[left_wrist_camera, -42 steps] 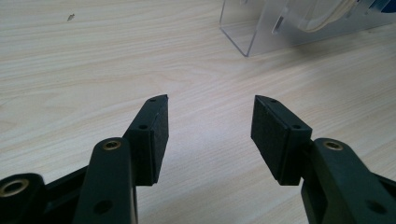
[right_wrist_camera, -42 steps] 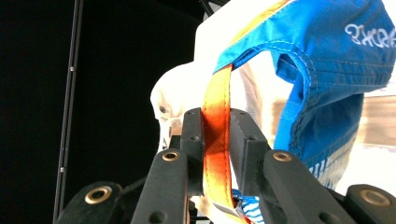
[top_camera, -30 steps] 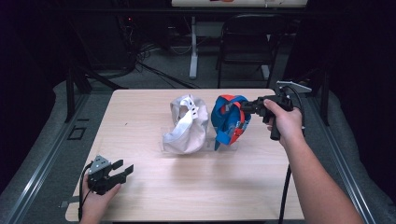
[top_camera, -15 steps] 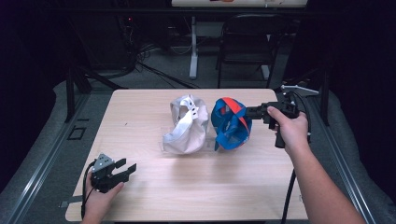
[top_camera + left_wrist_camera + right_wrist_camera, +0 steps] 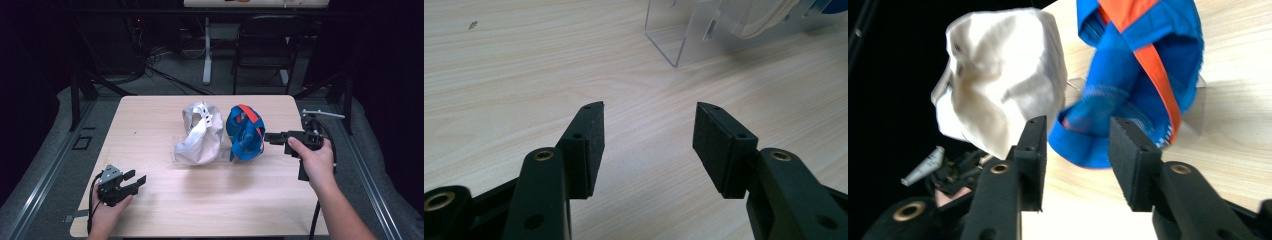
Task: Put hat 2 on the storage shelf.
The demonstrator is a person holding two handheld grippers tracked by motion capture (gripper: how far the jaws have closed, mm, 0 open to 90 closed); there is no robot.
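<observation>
Right gripper (image 5: 270,137) has just let go of the blue-and-orange cap (image 5: 245,132); its jaws have been opening and stand apart, nothing between them.
Cap sits on a clear stand (image 5: 684,37) mid-table beside the white cap (image 5: 200,135), seemingly placed. Left gripper (image 5: 137,181) rests open, empty, at the near-left corner; bare table (image 5: 225,200) lies near, the right edge close.

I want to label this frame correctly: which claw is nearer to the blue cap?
Right. The right claw sits just beside the blue cap, jaws open and just released. The left claw rests far away at the table's near left corner.
</observation>
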